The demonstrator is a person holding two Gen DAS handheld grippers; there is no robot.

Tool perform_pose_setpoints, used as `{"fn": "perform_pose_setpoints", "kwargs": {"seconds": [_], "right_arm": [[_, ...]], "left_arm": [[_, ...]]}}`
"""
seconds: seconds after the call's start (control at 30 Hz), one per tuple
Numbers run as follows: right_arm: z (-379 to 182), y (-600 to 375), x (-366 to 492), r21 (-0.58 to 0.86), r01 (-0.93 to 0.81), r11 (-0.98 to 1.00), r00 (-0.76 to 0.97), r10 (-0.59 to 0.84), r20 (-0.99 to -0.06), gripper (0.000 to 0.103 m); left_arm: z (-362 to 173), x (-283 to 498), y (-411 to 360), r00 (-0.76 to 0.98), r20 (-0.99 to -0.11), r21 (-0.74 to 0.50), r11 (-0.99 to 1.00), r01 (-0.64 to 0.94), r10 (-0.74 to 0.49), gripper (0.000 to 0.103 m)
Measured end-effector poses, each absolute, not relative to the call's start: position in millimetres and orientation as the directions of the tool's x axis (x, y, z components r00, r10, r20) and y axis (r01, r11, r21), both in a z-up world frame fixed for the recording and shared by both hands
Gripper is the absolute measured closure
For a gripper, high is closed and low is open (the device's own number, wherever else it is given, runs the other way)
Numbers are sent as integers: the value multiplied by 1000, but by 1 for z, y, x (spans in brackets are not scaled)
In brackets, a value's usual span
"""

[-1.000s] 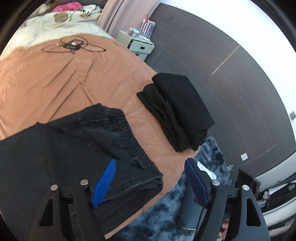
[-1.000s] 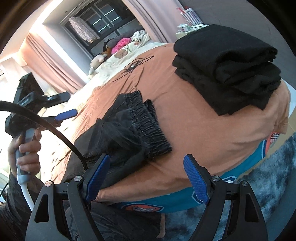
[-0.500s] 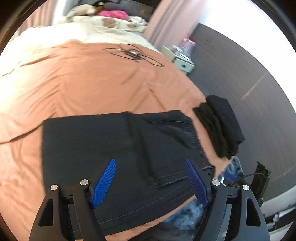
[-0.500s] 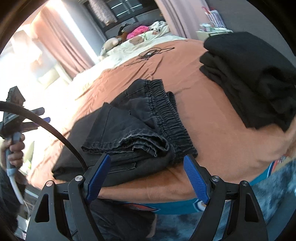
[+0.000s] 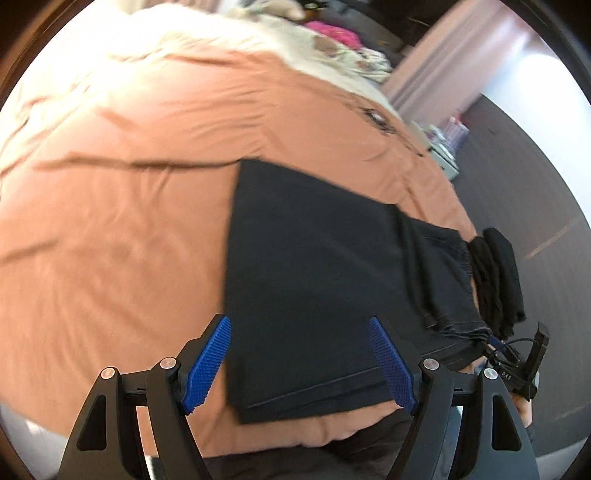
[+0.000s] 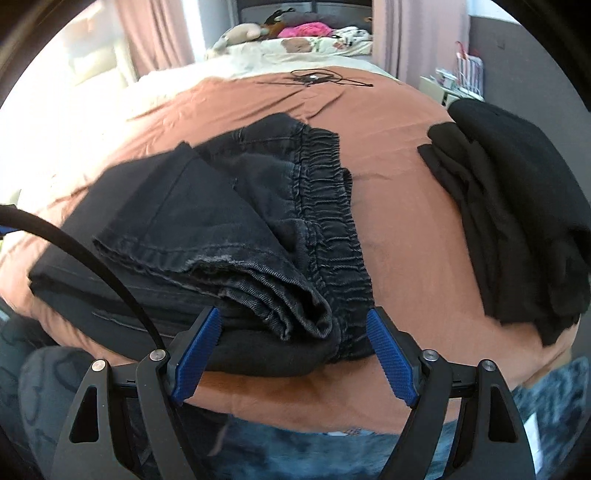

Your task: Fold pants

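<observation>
I see the pants [image 6: 236, 221] as washed black denim, greyer along the gathered waistband [image 6: 328, 221] and the frayed hem. The bedspread [image 5: 110, 240] under them is plain rust orange. The stack of folded clothes [image 6: 517, 221] beside them is a deeper, flat black. My left gripper [image 5: 299, 363] and right gripper [image 6: 293, 356] both have bright blue ribbed pads on black frames. Far back I see a cream quilt [image 6: 314, 46] with brown prints, something hot pink [image 6: 304, 29], dusty pink curtains [image 6: 402, 33], and a mottled blue-grey rug [image 6: 554, 398] below.
</observation>
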State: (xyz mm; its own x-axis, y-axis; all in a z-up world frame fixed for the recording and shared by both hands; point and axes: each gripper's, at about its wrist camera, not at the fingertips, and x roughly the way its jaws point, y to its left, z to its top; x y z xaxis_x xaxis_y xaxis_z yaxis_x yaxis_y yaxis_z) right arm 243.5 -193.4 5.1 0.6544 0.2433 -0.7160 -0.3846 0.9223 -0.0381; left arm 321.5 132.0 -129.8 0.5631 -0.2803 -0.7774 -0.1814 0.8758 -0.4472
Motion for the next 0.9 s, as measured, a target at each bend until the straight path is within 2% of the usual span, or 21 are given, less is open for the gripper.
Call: {"fn": "perform_pose_setpoints", "kwargs": {"seconds": [0.13,0.2,0.3,0.37,0.4,0.47,0.77,0.9], "right_arm": [[6,-185,249,-71,-390,918,654,222,-723,44],[7,-183,252,-112,-390,914,664,196,-721,58],[6,-184,255,-104,-402,910,663,210,-718,69],[9,-185,261,-84,-403,911,659,225,-718,75],[10,-186,261,-75,-409,909,656,236,-717,86],[9,-185,266,-71,-410,909,657,240,-714,91],[22,-187,255,-49,-410,911,677,268,-686,93],[24,-188,252,-45,-408,912,675,268,-688,93]], "left_arm": [[-160,309,145,536,-795,-462,856,-233,-284,28],[-173,306,148,509,-812,-462,848,-259,-286,39],[-193,300,153,477,-823,-480,826,-295,-307,50],[-201,294,154,482,-812,-508,805,-307,-329,52],[-205,293,155,488,-802,-529,788,-314,-344,54],[-208,292,157,494,-790,-552,771,-318,-362,55],[-223,294,164,490,-738,-650,685,-328,-465,55],[-227,296,164,503,-740,-645,684,-342,-446,79]]}}
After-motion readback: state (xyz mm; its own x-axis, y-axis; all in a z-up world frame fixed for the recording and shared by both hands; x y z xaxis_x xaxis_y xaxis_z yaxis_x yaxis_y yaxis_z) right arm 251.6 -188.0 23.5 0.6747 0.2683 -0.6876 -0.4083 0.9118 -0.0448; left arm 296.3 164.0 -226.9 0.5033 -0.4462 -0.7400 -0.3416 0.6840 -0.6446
